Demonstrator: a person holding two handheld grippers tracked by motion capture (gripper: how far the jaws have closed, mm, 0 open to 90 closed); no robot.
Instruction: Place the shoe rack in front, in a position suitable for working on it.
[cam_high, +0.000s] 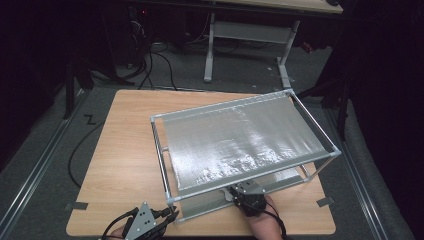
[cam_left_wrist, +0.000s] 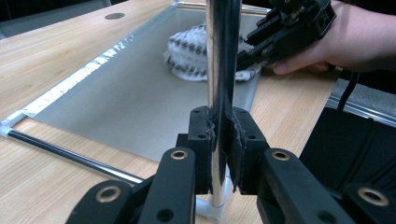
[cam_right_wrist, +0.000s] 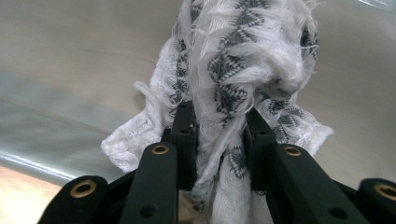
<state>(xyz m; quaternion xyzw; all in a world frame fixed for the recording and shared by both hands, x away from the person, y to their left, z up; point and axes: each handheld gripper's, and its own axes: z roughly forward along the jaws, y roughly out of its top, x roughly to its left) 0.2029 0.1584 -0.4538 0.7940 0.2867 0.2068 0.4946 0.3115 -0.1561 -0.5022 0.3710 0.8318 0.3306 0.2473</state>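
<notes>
On the wooden table (cam_high: 125, 150) stands a two-level rack (cam_high: 240, 145) of metal rods, with silvery sheets stretched as its upper and lower shelves. The left gripper (cam_high: 167, 216) sits at the table's near edge, left of centre, at the rack's near left corner. In the left gripper view its jaws are pressed onto the upright post (cam_left_wrist: 222, 70) of that corner, the pads tight against the rod just above its white foot joint. A low rod (cam_left_wrist: 70, 156) runs away from that foot along the tabletop, beside the edge of the lower shelf (cam_left_wrist: 130, 98).

Further right, the right gripper (cam_high: 245, 197) reaches in under the upper shelf from the near edge, close to the rack's near long side. Its jaws pinch a bunched white cloth (cam_right_wrist: 233, 70) with a grey zigzag pattern, the fabric squeezed between the pads and spilling above them. The cloth lies on the lower shelf, near that shelf's front edge; from the left gripper view it shows as a white heap (cam_left_wrist: 189, 53) just behind the post, with the right gripper against it
</notes>
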